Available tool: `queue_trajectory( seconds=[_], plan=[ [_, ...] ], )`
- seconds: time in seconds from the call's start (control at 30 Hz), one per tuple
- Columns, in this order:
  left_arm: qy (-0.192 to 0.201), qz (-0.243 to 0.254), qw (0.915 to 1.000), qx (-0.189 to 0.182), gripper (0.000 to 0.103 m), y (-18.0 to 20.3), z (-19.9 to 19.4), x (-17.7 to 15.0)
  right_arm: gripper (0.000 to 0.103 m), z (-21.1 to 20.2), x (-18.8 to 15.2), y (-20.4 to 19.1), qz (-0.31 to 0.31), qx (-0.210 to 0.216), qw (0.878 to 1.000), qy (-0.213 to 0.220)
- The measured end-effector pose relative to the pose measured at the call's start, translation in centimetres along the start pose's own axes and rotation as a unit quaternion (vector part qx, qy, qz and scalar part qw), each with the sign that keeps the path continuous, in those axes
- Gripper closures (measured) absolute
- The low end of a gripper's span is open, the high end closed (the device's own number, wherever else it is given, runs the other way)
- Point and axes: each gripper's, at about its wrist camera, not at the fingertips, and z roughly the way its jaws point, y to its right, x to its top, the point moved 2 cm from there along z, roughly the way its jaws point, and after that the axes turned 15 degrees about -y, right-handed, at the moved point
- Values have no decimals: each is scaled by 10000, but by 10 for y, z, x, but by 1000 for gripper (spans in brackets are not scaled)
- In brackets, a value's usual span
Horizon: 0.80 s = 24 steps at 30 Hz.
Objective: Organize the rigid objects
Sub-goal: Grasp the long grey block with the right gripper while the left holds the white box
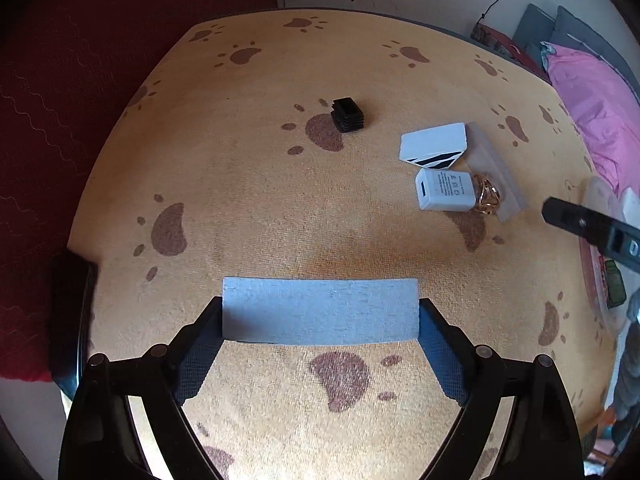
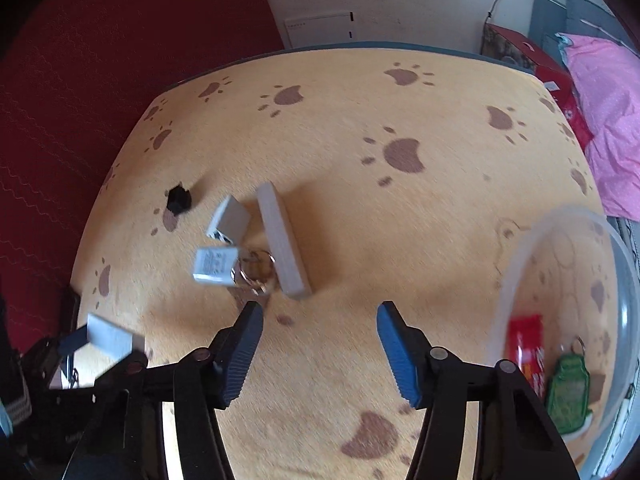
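My left gripper (image 1: pixel 320 312) is shut on a long white block (image 1: pixel 320 310), held crosswise above the paw-print cloth; it also shows in the right wrist view (image 2: pixel 110 338). On the cloth lie a black ribbed cap (image 1: pixel 348 114), a white box with black stripes (image 1: pixel 434 146), a white charger (image 1: pixel 446 191), a gold ring (image 1: pixel 486 199) and a long pale block (image 1: pixel 496 172). My right gripper (image 2: pixel 320 344) is open and empty above the cloth, near the long pale block (image 2: pixel 282 240) and the charger (image 2: pixel 214 266).
A clear plastic bowl (image 2: pixel 516 256) at the right holds a red packet (image 2: pixel 526 344) and a green tag (image 2: pixel 568 392). A red sofa (image 1: pixel 60 120) is at the left. Pink bedding (image 2: pixel 608 120) lies at the far right.
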Motion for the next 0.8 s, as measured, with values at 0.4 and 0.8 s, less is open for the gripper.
queue_trajectory(
  seconds=[0.4, 0.8],
  plan=[
    [32, 179, 9998, -124, 11, -15, -10, -11, 51, 40, 50, -20, -137, -494, 9984, -250],
    [-15, 111, 9992, -385, 11, -36, -2, -5, 75, 54, 60, -32, -308, -725, 9955, -524]
  ],
)
